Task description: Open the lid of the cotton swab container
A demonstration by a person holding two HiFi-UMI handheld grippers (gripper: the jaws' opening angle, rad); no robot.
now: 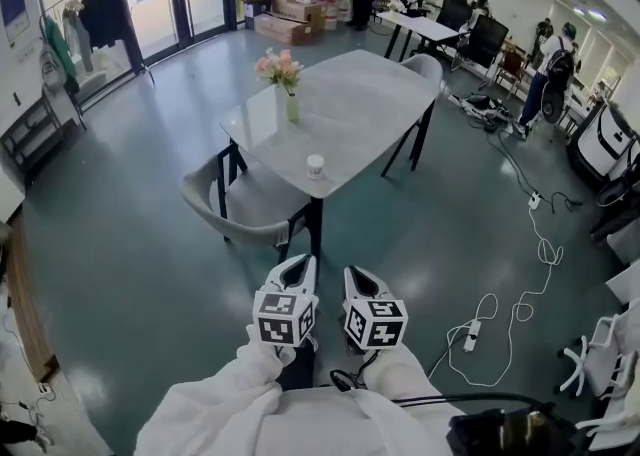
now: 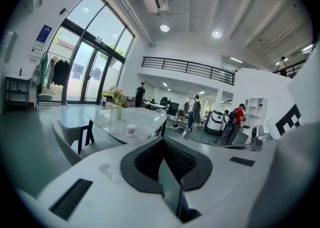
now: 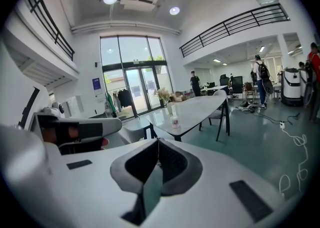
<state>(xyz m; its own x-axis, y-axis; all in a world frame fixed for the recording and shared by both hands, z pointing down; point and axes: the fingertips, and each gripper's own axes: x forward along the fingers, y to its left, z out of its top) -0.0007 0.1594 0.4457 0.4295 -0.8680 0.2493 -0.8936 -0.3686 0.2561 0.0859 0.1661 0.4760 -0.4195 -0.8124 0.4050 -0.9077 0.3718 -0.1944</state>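
Nothing of the task looks done yet. The cotton swab container [image 1: 316, 165] stands upright on the desk [image 1: 372, 102], close to the desk's near edge, and its lid appears to be on, though it is too small to be sure. A vase of flowers [image 1: 290, 104] stands farther back on the desk, and a grey chair [image 1: 248, 200] sits at the desk's near left side. The left claw [image 1: 298, 266] and the right claw [image 1: 357, 279] hang side by side well short of the desk, over the floor. Both are clenched with nothing between the jaws. All of it seems left: reaching the desk, steadying the container with one claw, then lifting the lid with the other.
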